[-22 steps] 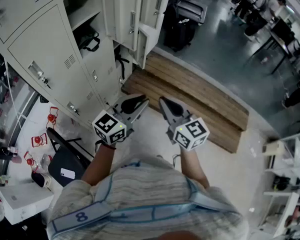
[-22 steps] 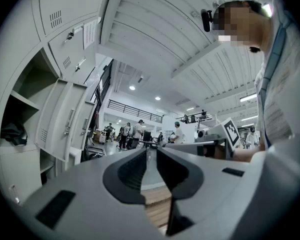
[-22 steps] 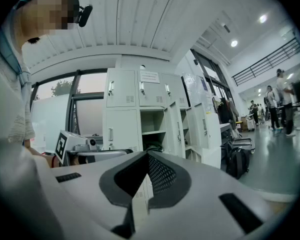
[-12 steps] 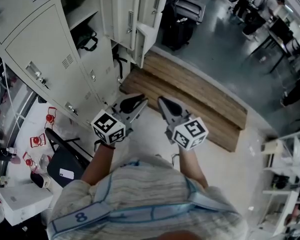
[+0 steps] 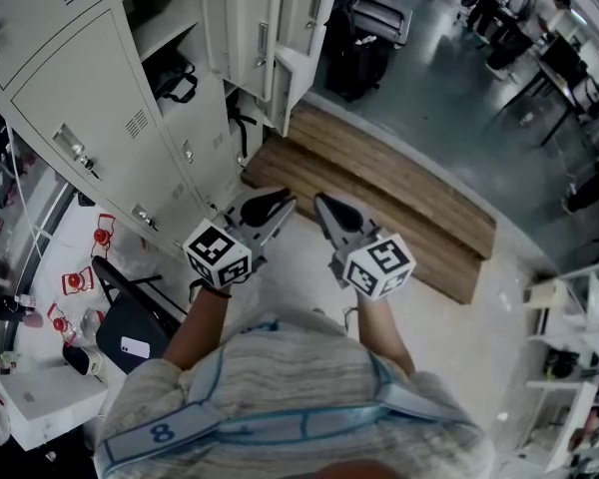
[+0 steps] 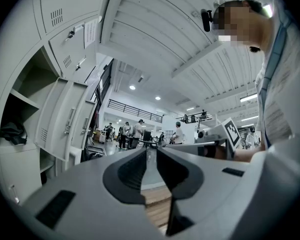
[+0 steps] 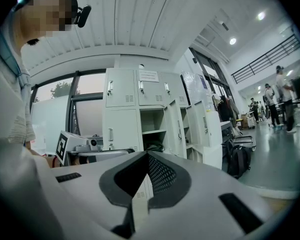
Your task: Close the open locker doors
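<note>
Near the middle of the head view, side by side and held level over the pale floor (image 5: pixel 299 267): left hand-held gripper (image 5: pixel 288 204) and right hand-held gripper (image 5: pixel 324 204), tips close together but not touching, each with its marker cube towards the striped sleeveless top at the bottom of the frame; in the left gripper view, left hand-held gripper (image 6: pixel 152 151) released, jaws a narrow slit apart with nothing between them, only floor and wooden boards seen through the gap; in the right gripper view, right hand-held gripper (image 7: pixel 147 155) clenched, jaw tips meeting, empty; at upper centre of the head view, well apart from both tools, the open locker doors (image 5: pixel 258 33) swung out from a bank of pale lockers (image 5: pixel 90 98) running down the upper left, shut doors below and beside them; same open locker doors (image 6: pixel 65 116) at mid left of the left gripper view and (image 7: pixel 177 126) right of centre in the right gripper view; inside one open compartment, a dark bag (image 5: pixel 175 80); just below the doors, a wooden platform (image 5: pixel 379 183) lying slantwise towards the right; beyond it at top centre, a black case (image 5: pixel 354 63) on grey floor; at lower left, a dark chair (image 5: pixel 130 317); at upper right, people (image 5: pixel 499 8) standing by tables.
</note>
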### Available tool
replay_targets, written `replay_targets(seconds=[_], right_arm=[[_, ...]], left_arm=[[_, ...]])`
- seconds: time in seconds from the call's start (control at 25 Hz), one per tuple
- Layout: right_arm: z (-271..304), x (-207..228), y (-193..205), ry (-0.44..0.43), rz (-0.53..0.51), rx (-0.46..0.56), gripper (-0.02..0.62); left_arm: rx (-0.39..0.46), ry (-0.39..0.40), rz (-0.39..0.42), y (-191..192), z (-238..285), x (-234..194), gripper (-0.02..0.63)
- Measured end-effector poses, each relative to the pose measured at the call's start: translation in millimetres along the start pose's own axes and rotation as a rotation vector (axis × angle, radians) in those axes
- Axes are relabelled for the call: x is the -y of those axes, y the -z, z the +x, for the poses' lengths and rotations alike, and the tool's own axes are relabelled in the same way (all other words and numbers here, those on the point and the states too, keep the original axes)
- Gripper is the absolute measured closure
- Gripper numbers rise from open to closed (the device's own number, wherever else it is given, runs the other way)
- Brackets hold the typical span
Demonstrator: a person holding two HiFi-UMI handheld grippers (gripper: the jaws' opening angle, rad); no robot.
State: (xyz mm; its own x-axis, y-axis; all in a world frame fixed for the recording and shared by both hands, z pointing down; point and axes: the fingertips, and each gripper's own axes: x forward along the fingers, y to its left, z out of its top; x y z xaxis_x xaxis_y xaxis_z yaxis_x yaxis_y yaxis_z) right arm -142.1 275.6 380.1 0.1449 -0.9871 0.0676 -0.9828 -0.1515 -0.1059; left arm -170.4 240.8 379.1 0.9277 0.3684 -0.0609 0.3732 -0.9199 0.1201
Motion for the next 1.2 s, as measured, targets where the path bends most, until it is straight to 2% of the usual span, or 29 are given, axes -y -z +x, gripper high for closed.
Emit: replay_targets(seconds=[0.28, 0.76, 1.0, 1.2], right_arm=[[7, -3, -6, -0.021, 0.016, 0.045, 0.592], [20, 3, 12, 0.005, 0.049, 0.020, 0.592], [41, 16, 9, -0.040, 0.032, 0.017, 0.592], [72, 45, 9, -0.080, 0.033, -0.001, 0.592]], left_arm=[[-0.004, -0.003, -0.005, 0, -3, -8, 0.543], [-0.025, -0.016, -0.040, 17, -11, -25, 0.544], [-0.020, -0.038, -0.041, 17, -1, -49, 0.544], [-0.029, -0.065, -0.047, 17, 16, -85, 0.543]])
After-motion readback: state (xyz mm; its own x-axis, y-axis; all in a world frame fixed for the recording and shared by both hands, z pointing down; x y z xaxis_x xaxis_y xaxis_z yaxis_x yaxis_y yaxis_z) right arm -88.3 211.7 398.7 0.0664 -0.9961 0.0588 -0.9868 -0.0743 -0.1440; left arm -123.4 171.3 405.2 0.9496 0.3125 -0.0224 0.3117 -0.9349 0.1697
